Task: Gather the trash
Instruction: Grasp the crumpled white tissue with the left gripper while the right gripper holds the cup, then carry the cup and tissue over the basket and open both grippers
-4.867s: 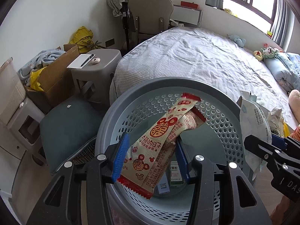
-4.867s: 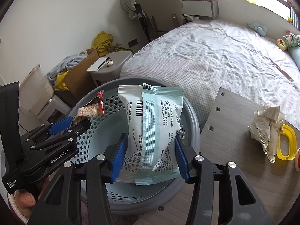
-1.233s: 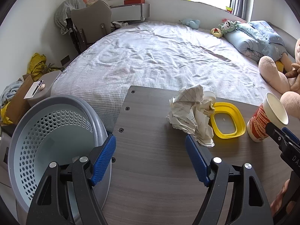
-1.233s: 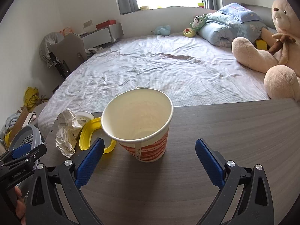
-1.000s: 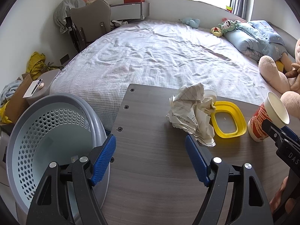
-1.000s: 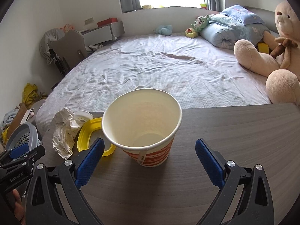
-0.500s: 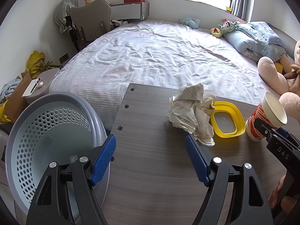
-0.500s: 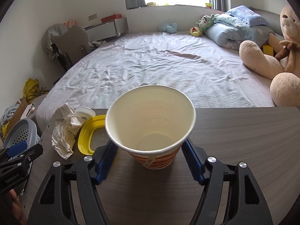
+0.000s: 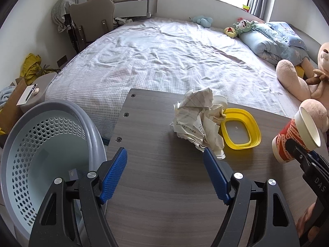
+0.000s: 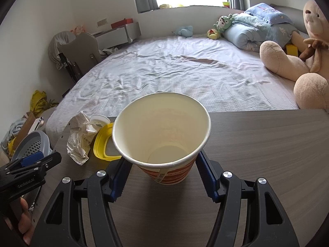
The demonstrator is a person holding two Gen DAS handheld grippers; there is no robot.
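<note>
A red-and-white paper cup stands on the wooden table; my right gripper is shut on its lower body. The cup also shows in the left wrist view, slightly tilted. My left gripper is open and empty above the table, short of a crumpled paper ball. A yellow lid lies beside the paper. The grey trash basket stands at the table's left end.
A small white lid lies behind the paper ball and the yellow lid. A bed lies beyond the table, with a large teddy bear at its right. A chair and boxes stand at the left wall.
My right gripper has closed its fingers onto the paper cup over the last second. My left gripper has stayed open, almost still above the table.
</note>
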